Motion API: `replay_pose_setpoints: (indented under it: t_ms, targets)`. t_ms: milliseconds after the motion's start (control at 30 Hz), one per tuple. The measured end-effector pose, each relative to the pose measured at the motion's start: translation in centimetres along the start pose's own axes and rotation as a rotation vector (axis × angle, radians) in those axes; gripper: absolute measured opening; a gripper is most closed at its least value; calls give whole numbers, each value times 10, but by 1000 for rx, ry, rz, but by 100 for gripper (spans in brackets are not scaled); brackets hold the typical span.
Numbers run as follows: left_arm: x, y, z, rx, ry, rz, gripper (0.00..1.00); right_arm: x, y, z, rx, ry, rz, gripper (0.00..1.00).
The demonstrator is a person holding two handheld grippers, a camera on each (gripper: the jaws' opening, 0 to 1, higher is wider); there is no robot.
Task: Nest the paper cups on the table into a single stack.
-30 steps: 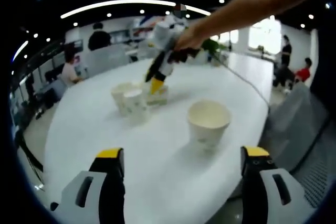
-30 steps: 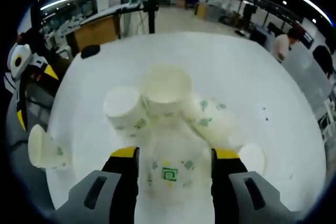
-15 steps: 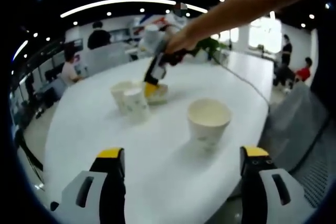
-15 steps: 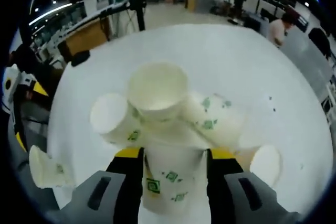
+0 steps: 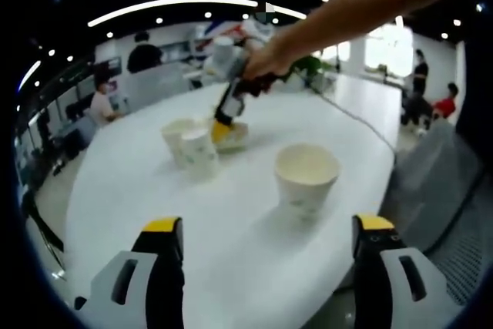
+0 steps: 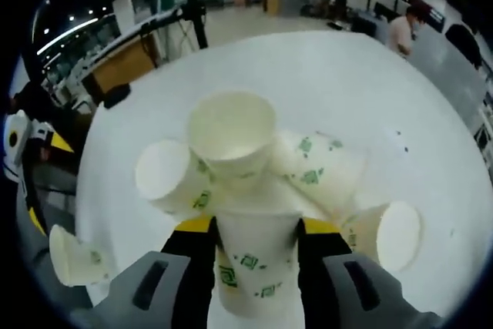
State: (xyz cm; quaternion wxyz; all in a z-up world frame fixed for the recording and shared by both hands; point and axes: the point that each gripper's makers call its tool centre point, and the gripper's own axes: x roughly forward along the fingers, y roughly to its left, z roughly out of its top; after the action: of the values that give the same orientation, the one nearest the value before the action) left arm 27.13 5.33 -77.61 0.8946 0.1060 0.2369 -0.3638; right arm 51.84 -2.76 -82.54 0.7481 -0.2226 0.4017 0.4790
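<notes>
My right gripper (image 6: 256, 226) is shut on a white paper cup with green print (image 6: 254, 271), which sits between its jaws. Just beyond it stands an upright cup (image 6: 231, 130), with one cup lying on its left (image 6: 171, 179), one on its right (image 6: 322, 169) and another further right (image 6: 391, 229). A lone upright cup (image 5: 306, 177) stands apart, also seen as the cup (image 6: 73, 256) at lower left. My left gripper (image 5: 268, 225) is open, low at the table's near edge, with nothing between its fingers. A hand holds the right gripper (image 5: 229, 105) over the cluster of cups (image 5: 192, 144).
The round white table (image 5: 231, 221) ends close behind my left gripper. A grey chair (image 5: 431, 182) stands at its right. A small dark object (image 6: 115, 95) lies near the far edge. Seated people and desks fill the room behind.
My right gripper's jaws have narrowed onto the cup between them, and the cup now sits deeper between the jaws. The left gripper and the lone cup have stayed put.
</notes>
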Motion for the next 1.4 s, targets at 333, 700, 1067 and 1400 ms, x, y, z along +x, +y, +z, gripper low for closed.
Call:
replay_pose_setpoints:
  t_ms: [333, 700, 1067, 1400]
  targets:
    - [0, -4, 4, -18, -23, -29, 94, -13, -4, 18, -4, -108, -16, 38]
    - [-1, -5, 10, -69, -59, -43, 100, -35, -10, 34, 18, -202, -59, 37]
    - [-5, -3, 21, -132, -110, -61, 100, -62, -15, 47, 60, -333, -135, 34]
    - [-1, -15, 18, -77, -84, -88, 100, -87, -20, 62, 106, -432, -187, 34]
